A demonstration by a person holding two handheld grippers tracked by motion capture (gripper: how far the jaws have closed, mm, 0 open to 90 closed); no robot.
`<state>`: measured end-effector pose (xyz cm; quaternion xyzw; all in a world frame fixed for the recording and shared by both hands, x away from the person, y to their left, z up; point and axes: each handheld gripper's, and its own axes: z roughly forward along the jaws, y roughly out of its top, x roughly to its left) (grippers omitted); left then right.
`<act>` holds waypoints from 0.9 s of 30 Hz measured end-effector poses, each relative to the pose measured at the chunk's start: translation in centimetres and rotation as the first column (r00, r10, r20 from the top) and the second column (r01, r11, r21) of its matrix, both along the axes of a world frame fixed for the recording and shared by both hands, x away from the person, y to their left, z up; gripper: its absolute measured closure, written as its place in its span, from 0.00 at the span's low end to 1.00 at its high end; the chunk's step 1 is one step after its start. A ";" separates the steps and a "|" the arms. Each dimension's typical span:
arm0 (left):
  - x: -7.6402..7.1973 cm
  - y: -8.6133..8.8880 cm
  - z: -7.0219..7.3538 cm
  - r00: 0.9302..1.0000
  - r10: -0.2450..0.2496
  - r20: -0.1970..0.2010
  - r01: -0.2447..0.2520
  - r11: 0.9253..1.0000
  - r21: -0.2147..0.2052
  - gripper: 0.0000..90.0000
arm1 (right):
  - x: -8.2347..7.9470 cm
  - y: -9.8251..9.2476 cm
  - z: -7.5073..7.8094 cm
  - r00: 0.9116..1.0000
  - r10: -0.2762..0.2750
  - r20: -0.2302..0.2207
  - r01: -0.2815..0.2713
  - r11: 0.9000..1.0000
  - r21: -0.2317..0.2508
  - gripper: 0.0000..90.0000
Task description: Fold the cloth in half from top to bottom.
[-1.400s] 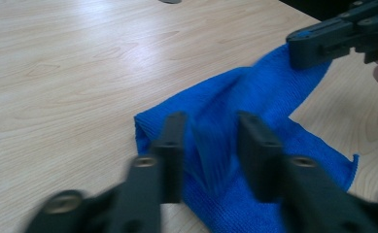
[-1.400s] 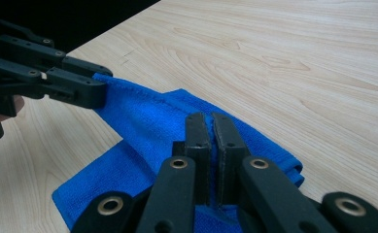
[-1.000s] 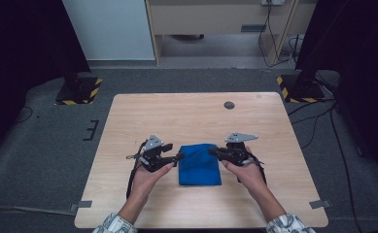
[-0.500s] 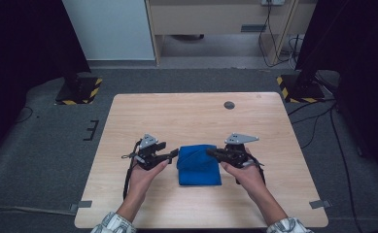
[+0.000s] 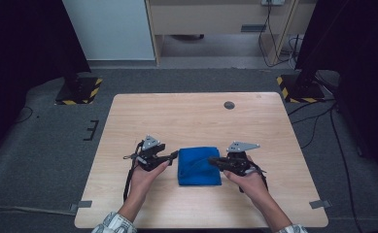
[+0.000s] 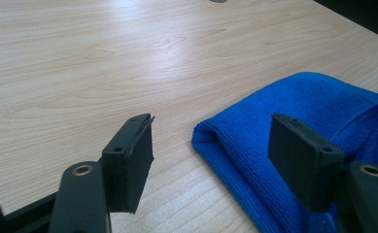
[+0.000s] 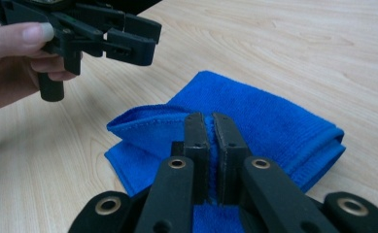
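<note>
Two close views settle it: right gripper [image 7: 211, 145] seemingly pinches blue cloth [image 7: 274, 121], left gripper [image 6: 220, 150] gapes

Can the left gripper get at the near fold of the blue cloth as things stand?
Probably yes. The left gripper is open, the folded edge of the blue cloth lies between its jaws, and only bare table surrounds it. The right gripper pinches the cloth farther along.

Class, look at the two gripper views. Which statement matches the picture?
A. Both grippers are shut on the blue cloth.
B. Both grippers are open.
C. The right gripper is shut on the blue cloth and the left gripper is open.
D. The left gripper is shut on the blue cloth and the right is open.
C: the right gripper has its jaws pressed onto a fold of the blue cloth, while the left gripper has its jaws wide apart beside the cloth's edge.
</note>
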<state>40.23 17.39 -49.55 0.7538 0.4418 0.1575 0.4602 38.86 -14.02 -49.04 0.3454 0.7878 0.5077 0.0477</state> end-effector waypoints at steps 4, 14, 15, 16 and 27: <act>0.0 0.1 -0.1 1.000 0.009 -0.005 -0.009 1.000 0.002 0.35 | -0.4 -0.2 -0.4 1.000 0.014 -0.017 -0.014 1.000 -0.013 0.92; 0.0 0.1 -0.3 1.000 0.010 -0.010 -0.010 1.000 0.007 0.34 | -1.4 -0.7 -1.8 0.998 0.032 -0.059 -0.035 0.998 -0.058 0.83; -0.1 0.0 -0.3 1.000 0.010 -0.009 -0.010 1.000 0.007 0.34 | -1.5 -0.8 -1.8 0.998 0.033 -0.060 -0.037 0.998 -0.060 0.82; -0.2 0.0 -0.3 1.000 0.008 -0.010 -0.007 1.000 0.004 0.34 | -1.6 -0.8 -1.8 0.998 0.038 -0.058 -0.042 0.997 -0.065 0.81; -0.7 -1.0 -0.4 1.000 -0.020 -0.012 0.020 1.000 0.023 0.32 | -2.4 -0.6 -2.0 0.995 0.045 -0.085 -0.052 0.995 -0.083 0.64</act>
